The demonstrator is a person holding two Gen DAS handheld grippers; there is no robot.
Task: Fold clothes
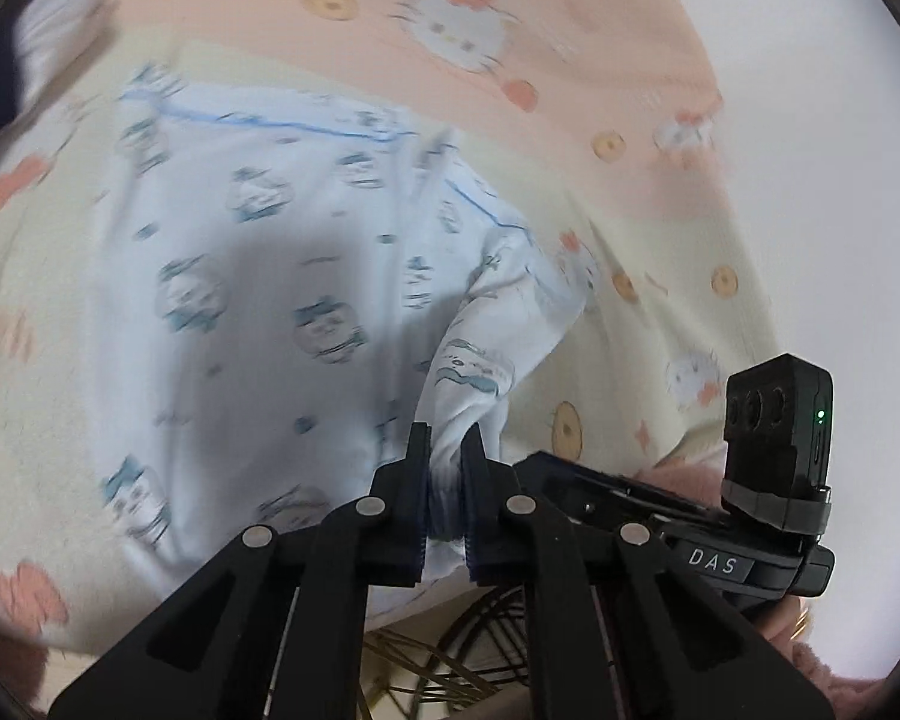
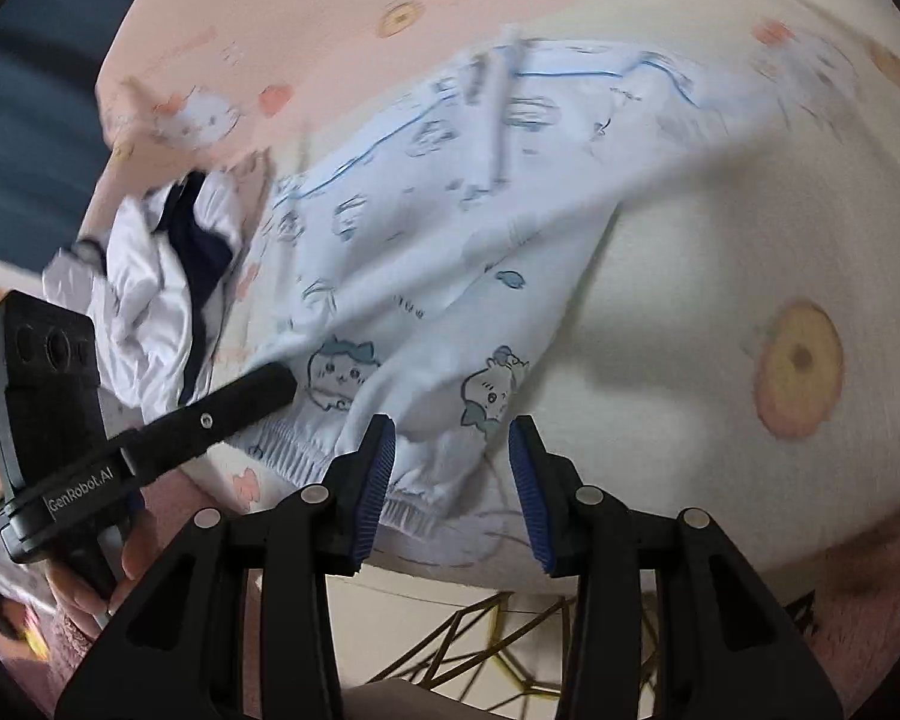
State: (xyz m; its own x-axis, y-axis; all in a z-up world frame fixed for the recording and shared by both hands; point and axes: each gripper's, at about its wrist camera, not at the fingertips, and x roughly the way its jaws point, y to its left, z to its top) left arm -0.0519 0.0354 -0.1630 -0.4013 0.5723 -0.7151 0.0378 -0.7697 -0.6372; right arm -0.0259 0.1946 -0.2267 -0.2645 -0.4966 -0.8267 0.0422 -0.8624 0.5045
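Garment for folding: pale blue printed pyjama piece (image 1: 258,276) with small cartoon figures and a thin blue piping line, lying spread on a cream and peach blanket (image 1: 570,30) patterned with cat faces and round yellow biscuits. Blanket covers a soft surface, whether bed or tabletop cannot be told. Left hand-held gripper (image 1: 447,480) has its jaws drawn almost together on a bunched fold of the blue fabric; the cloth rises from the blanket in a taut ridge up into the pads, pinched firmly. Right hand-held gripper (image 2: 453,486) stands partly open, its blue ribbed pads (image 2: 373,489) apart, with the gathered elastic cuff (image 2: 306,456) of the garment lying just beyond and between them; in this view the pads do not press on the cloth, and the cuff edge passes by the left-side pad without clear contact. From the right wrist view the left tool's black body (image 2: 36,396) shows at the lower left, held in a person's hand (image 2: 90,588), its arm reaching over the cuff end of the garment. A second item, white cloth with dark navy parts (image 2: 168,276), lies crumpled beside the blue garment towards the far left. Below the blanket's near edge, a gold wire frame (image 2: 510,648) shows against a pale floor. Much of both views is motion-blurred.
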